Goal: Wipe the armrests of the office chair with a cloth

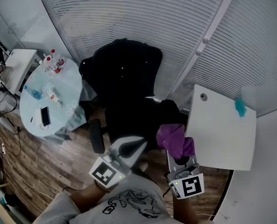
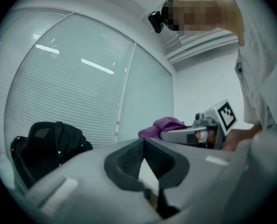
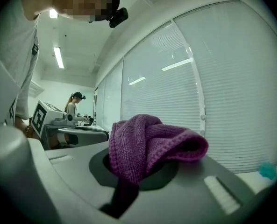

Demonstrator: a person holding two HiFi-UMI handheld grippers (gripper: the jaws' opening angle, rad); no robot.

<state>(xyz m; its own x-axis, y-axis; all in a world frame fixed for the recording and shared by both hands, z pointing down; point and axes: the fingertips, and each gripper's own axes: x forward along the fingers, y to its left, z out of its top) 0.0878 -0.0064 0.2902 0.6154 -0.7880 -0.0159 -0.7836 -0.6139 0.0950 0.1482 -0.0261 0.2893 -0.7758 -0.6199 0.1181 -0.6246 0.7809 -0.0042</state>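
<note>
Purple cloth (image 1: pixel 174 140) is bunched and clamped in the jaws of the right gripper (image 1: pixel 176 149). It is held out in front of the person, above the near right side of the black office chair (image 1: pixel 129 115), and I cannot tell whether it touches the chair. This looks like the hold before a wipe, with a loose fold hanging past the jaws to do the rubbing.

The left gripper (image 1: pixel 140 143) hovers just beside it over the seat. Its jaws are closed tip to tip with nothing between them, probably kept free to steady the chair.

One padded armrest (image 1: pixel 96 135) shows on the chair's left side. The other is hard to pick out against the dark seat. A black jacket (image 1: pixel 124 69) is draped over the backrest and may hang in the way.

Left of the chair is a round glass tabletop (image 1: pixel 68 111) carrying bottles (image 1: pixel 52 62) and a phone (image 1: pixel 45 116). On the right, close to the cloth, is a white tabletop (image 1: pixel 217 134) with a small teal object (image 1: pixel 240 107). Window blinds (image 1: pixel 152 17) run behind everything.
</note>
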